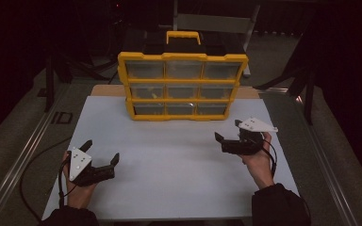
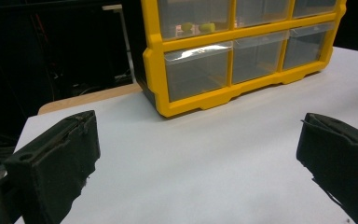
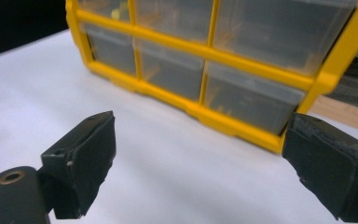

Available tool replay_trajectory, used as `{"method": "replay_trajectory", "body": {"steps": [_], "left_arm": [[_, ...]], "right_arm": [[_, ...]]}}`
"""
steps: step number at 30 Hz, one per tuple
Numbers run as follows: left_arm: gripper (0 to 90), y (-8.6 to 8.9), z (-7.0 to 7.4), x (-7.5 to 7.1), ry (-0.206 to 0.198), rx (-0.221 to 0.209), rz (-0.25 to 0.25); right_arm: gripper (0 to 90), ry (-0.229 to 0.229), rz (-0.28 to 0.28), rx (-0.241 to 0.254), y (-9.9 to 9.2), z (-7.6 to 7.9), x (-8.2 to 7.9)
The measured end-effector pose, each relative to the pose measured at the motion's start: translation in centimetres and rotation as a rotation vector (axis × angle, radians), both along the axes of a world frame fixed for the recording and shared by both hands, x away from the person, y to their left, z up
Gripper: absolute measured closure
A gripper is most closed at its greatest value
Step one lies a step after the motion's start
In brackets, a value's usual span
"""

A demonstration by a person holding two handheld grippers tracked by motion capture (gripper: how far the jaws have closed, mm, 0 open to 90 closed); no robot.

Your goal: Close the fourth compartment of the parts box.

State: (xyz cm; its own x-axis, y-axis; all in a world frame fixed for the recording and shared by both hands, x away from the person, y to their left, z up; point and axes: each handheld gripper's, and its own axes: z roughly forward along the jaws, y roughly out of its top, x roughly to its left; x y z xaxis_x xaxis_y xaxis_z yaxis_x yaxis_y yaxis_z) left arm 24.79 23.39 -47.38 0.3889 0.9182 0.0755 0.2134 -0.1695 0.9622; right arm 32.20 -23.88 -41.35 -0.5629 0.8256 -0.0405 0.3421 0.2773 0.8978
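The left tool [image 1: 102, 150] sits in a hand over the white table [image 1: 169, 179], with its two black jaws spread wide and nothing between them. Ahead of it and off to its right stands a yellow box of drawers [image 1: 183, 87] with a yellow handle [image 1: 183, 36] on top, well apart from both tools, and small yellow bits [image 2: 196, 27] lie in one clear drawer. The right tool [image 1: 227, 130] is held nearer the box, jaws wide too and holding nothing.
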Motion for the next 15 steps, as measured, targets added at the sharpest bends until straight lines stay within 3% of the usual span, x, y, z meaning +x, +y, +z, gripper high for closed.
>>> {"method": "replay_trajectory", "body": {"steps": [5, 11, 12, 15], "left_arm": [[0.3, 0.2, 0.1, 0.0, -0.004, -0.006, 0.004], [0.3, 0.1, 0.0, 0.0, 0.000, -0.003, 0.001], [0.3, 0.1, 0.0, 0.0, -0.002, -0.003, 0.001], [0.3, 0.1, 0.0, 0.0, -0.003, -0.005, 0.001]], "right_arm": [[9.7, -0.036, -0.021, -0.018, -0.8, -0.4, -1.5], [9.7, -0.034, -0.065, 0.040, -2.9, -1.9, -3.2], [9.7, -0.037, -0.071, 0.071, -3.5, -2.6, -3.5], [9.7, -0.042, -0.078, 0.083, -4.0, -3.2, -4.0]]}}
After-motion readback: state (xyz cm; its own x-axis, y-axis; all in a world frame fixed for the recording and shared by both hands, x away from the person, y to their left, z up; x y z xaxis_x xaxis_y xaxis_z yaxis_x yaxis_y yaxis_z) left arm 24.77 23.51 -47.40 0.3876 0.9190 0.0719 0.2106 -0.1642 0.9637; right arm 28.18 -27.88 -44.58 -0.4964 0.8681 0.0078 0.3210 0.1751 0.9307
